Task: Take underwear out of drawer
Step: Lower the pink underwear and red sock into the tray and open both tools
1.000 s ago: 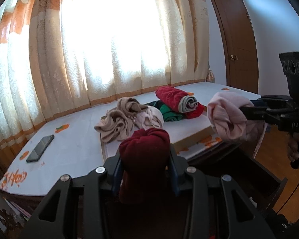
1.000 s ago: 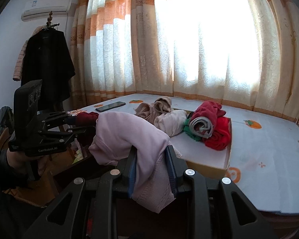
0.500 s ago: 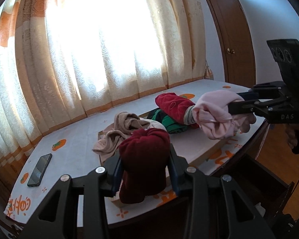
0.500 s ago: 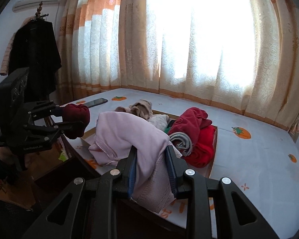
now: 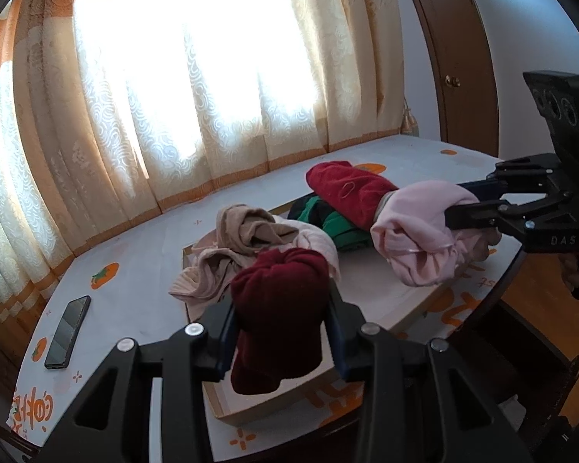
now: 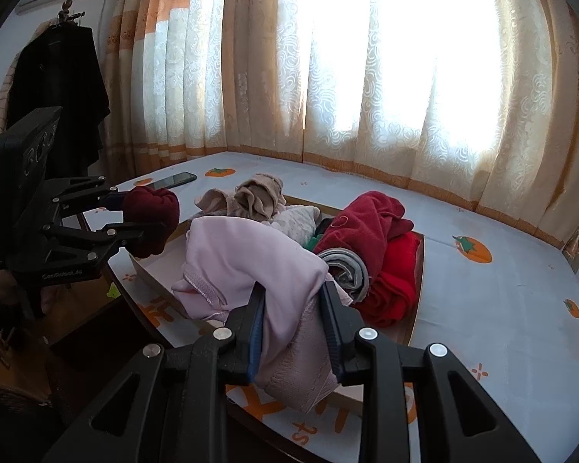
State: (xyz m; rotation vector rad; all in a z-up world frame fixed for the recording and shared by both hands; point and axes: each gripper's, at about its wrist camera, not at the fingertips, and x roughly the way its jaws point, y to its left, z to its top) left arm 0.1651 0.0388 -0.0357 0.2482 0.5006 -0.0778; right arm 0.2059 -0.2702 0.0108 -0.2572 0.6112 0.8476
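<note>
Maroon fabric, a bunched garment (image 5: 278, 308), is seen pinched between the fingers of the left claw (image 5: 280, 341), its lower end hanging below them. A pale pink garment (image 6: 247, 266) is likewise clamped in the right claw (image 6: 293, 332), with a knitted edge drooping beneath the fingers. Both claws are held over the near edge of a bed (image 6: 501, 308) covered by a white sheet printed with orange fruit. A shallow tray (image 5: 405, 310) is noted on the bed. Inside it, a beige and light pink heap (image 5: 247, 243) is found at one end, and a red bundle (image 5: 347, 193) over green cloth (image 5: 339, 227) at the other; a grey roll (image 6: 343, 266) is tucked against the red. A dark phone (image 5: 67, 326) is laid flat on the sheet, apart from the tray. An open dark drawer (image 5: 521, 351) is partly visible below the bed edge; its contents cannot be determined. Patterned curtains (image 6: 366, 77) are drawn across a bright window.
</note>
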